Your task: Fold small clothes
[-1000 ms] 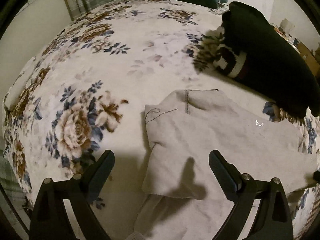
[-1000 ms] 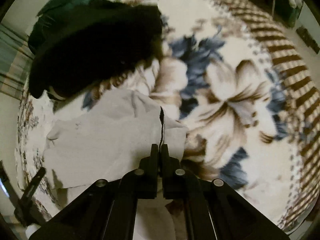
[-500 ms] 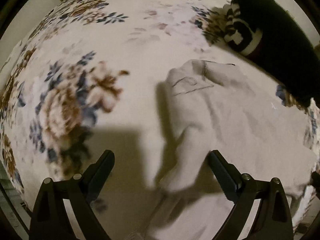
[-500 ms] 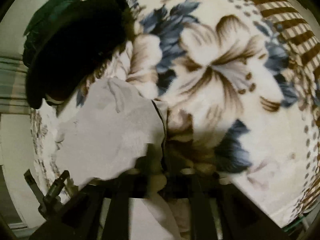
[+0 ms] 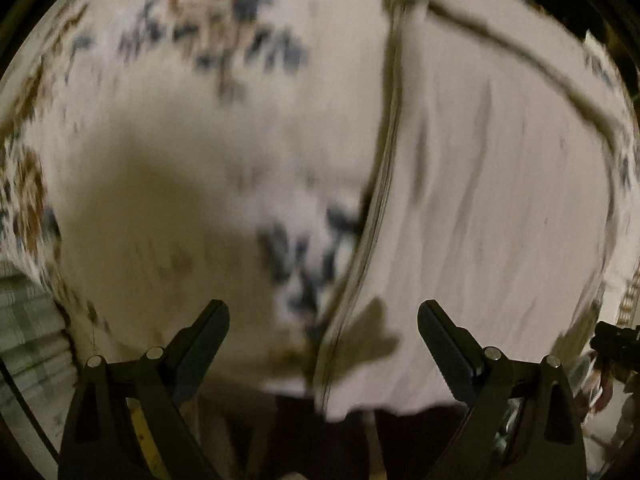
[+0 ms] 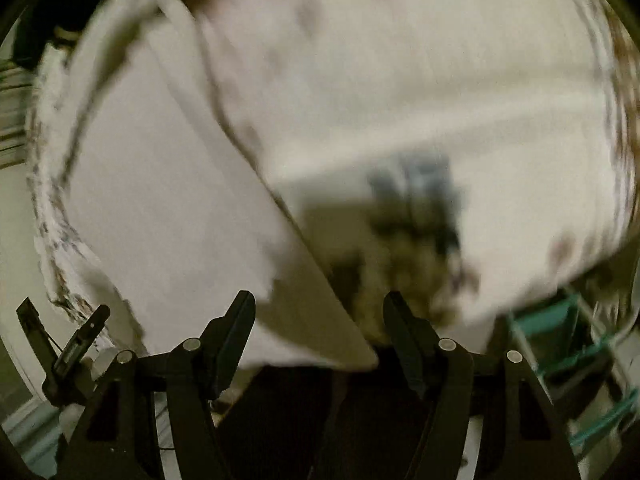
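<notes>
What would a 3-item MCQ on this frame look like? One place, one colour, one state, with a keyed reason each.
1. In the left wrist view, where does the garment lie relative to the left gripper?
A. Ahead, mostly to the right
B. Wholly to the left
C. Clamped between its fingers

2. What colour is the garment?
A. Red
B. Pale grey-white
C. Bright yellow

3. What state is the right gripper in?
A. Shut on the garment
B. Shut with nothing in it
C. Open, holding nothing

Key: 1 A, the cloth fills the right half of that view over the floral blanket. 2 B, it reads pale grey-white in both views. 3 C, its fingers stand well apart with no cloth pinched between them.
</notes>
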{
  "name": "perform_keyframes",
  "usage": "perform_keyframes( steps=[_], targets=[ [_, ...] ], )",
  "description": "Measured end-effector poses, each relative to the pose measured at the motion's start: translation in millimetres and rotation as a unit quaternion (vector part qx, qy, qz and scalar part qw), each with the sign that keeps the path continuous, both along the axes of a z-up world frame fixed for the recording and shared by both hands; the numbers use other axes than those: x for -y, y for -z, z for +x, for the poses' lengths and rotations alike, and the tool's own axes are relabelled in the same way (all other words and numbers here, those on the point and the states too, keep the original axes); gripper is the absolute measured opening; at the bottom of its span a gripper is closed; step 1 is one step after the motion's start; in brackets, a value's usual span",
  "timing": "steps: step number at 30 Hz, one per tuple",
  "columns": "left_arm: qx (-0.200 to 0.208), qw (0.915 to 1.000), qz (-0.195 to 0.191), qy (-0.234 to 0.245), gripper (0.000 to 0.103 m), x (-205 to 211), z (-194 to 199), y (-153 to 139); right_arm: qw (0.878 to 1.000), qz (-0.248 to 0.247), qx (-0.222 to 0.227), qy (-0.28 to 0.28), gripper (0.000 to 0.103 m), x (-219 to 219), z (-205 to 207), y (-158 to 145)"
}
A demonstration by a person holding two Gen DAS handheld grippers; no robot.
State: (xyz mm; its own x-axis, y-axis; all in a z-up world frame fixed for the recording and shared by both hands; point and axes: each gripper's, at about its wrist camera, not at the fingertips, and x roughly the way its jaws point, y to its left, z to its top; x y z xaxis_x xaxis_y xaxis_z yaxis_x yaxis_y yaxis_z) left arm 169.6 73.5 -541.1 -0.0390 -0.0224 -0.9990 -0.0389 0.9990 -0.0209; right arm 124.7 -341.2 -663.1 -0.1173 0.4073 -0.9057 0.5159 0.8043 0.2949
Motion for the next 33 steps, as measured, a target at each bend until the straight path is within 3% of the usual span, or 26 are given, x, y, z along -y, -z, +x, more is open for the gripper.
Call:
perform_keyframes(
  steps=[4, 5, 7, 8, 9, 10, 11, 17, 23, 26, 29, 33],
  targets=[
    [-0.028, 0.9993, -0.005, 0.023, 0.094, 6.9, -21.7, 21.3, 0.999, -0.019, -0.024, -0.014, 0.069, -14.2, -31.3, 22.3],
    [-0.035, 0.9989, -0.012, 0.030, 0.083, 10.9, -25.4, 25.8, 0.999, -0.017, -0.028, -0.015, 0.066, -18.0, -35.7, 28.9],
    [-0.046, 0.9974, -0.020, 0.051, 0.045, 22.3, -33.8, 32.1, 0.999, -0.017, -0.025, -0.017, 0.057, -24.5, -37.6, 34.1],
    [-0.053, 0.9963, -0.026, 0.063, 0.014, 29.0, -37.2, 35.1, 0.999, -0.027, -0.025, -0.021, 0.053, -27.4, -37.6, 34.6],
    [-0.049, 0.9960, -0.030, 0.068, 0.006, 34.0, -40.1, 34.7, 0.999, -0.027, -0.024, -0.015, 0.044, -27.8, -39.1, 33.5],
    [-0.037, 0.9963, -0.033, 0.071, 0.004, 38.1, -42.7, 30.7, 0.999, -0.025, -0.020, -0.008, 0.017, -27.9, -40.8, 31.0],
    [-0.023, 0.9963, -0.042, 0.071, 0.004, 42.3, -43.9, 24.8, 1.000, -0.020, -0.015, -0.005, 0.005, -32.3, -38.2, 28.2],
    [0.056, 0.9920, -0.109, 0.033, 0.003, 40.1, -26.0, -34.6, 0.999, 0.012, 0.032, 0.002, 0.005, -39.3, -20.9, -23.4],
    [0.137, 0.9775, -0.159, -0.025, 0.003, 20.9, 46.4, -79.7, 0.993, 0.039, 0.108, 0.019, 0.005, -33.5, 42.3, -86.0],
    [0.170, 0.9697, -0.170, -0.045, 0.003, 15.5, 97.2, -84.4, 0.988, 0.035, 0.145, 0.042, 0.005, -19.2, 100.1, -109.1],
    [0.192, 0.9653, -0.168, -0.056, 0.004, 11.0, 138.5, -75.8, 0.983, 0.015, 0.176, 0.056, 0.005, 0.2, 145.5, -111.6],
    [0.176, 0.9693, -0.162, -0.058, 0.007, 18.9, 192.5, -49.8, 0.981, 0.013, 0.179, 0.067, 0.006, 15.9, 196.1, -89.1]
  ],
)
